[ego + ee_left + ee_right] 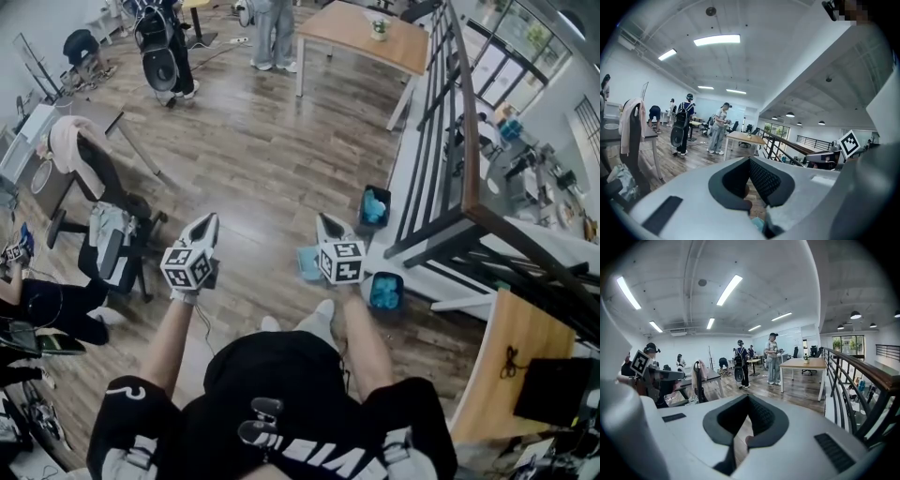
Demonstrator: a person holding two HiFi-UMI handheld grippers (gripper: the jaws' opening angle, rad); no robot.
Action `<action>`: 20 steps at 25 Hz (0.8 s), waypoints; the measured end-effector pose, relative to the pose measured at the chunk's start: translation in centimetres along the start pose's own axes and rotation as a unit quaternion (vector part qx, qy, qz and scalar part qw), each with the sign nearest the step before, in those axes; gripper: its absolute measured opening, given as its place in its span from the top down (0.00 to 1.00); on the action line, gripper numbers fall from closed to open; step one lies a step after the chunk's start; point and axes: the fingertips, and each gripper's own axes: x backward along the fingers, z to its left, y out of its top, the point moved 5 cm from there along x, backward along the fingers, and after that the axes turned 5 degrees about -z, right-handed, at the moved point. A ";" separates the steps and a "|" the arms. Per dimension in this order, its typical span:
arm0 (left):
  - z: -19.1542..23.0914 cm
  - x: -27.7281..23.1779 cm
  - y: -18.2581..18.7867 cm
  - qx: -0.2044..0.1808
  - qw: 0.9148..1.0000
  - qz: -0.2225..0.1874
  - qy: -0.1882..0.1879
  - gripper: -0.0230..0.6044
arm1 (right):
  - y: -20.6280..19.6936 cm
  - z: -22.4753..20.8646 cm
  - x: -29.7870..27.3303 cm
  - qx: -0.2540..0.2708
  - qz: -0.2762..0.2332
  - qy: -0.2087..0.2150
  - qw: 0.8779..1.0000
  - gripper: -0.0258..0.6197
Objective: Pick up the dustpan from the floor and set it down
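Person's head camera looking down at two hand-held grippers over a wood floor, with a dustpan below.

The left gripper [208, 220] sits left of centre and the right gripper [323, 220] right of centre, both pointing toward the top of the frame. In each gripper's own view the jaws are closed together with nothing between them. The pale blue dustpan [307, 262] lies on the floor [253, 159] just left of the right gripper's marker cube, which partly hides it, and neither gripper holds it. Two dark bins with blue contents stand right of centre, one [375, 206] above the other [385, 291], beside a dark railing [450, 122]. A wooden table [361, 37] is at the upper right and an office chair [103, 234] draped with clothing at the left.
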 end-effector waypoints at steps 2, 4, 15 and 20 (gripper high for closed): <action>0.2 -0.2 -0.1 -0.003 1.000 -0.002 0.000 0.97 | 0.2 0.0 -0.2 0.001 -0.003 -0.001 1.000 0.97; 0.3 -0.5 -0.1 -0.006 1.000 -0.003 0.000 0.97 | 0.3 0.0 -0.3 0.003 -0.003 -0.002 1.000 0.97; -0.1 -1.1 0.0 -0.006 1.000 -0.001 -0.006 0.97 | 0.5 0.2 -0.2 0.005 0.002 0.000 1.000 0.97; -0.4 -1.3 0.1 -0.007 1.000 0.001 -0.009 0.97 | 0.5 -0.1 -0.1 0.001 0.004 -0.002 1.000 0.97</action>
